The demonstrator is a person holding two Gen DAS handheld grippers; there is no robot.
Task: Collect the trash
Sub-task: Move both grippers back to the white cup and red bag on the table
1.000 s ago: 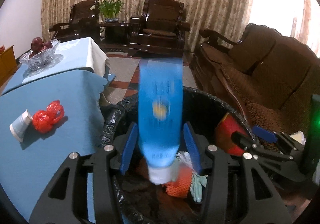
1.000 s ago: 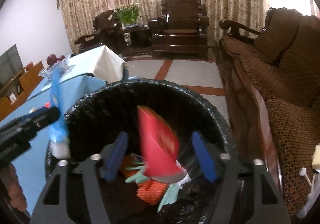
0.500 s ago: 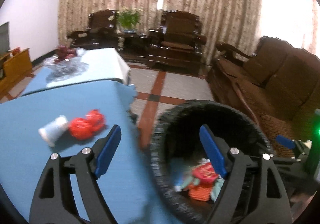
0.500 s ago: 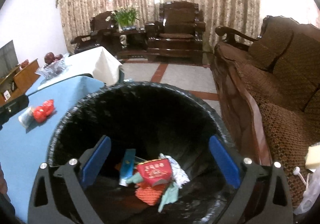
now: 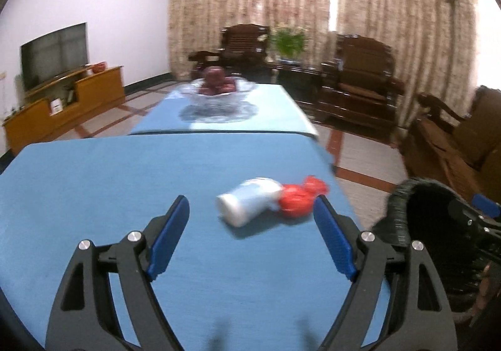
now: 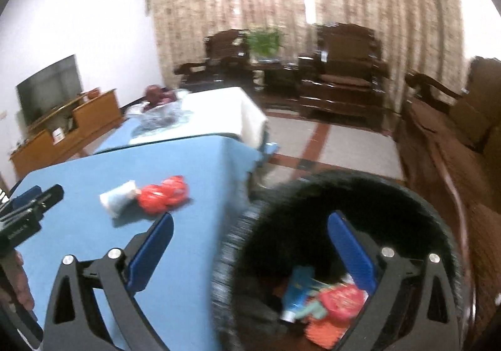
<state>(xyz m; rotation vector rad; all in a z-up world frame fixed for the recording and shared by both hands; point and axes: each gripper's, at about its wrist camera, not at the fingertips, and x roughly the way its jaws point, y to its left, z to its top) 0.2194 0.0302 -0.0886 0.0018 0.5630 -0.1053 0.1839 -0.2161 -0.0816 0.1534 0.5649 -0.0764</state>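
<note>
Left wrist view close above the blue bench [image 5: 94, 194], facing the curtains, right wrist view over the bin [image 6: 407, 204], both sharing bench, cup [image 5: 247, 200] and armchairs.

On table [image 5: 94, 188]: cup [image 5: 247, 205] on its side, touching crumpled wrapper [image 5: 299, 199] at right; fruit bowl [image 5: 219, 94] behind. Right of table, on floor: bin [image 6: 391, 194] containing trash [image 6: 325, 304].

The blue surface [image 5: 125, 194] carries 1 paper cup [image 5: 247, 205] on its side, touching a red wrapper [image 5: 297, 199].
</note>
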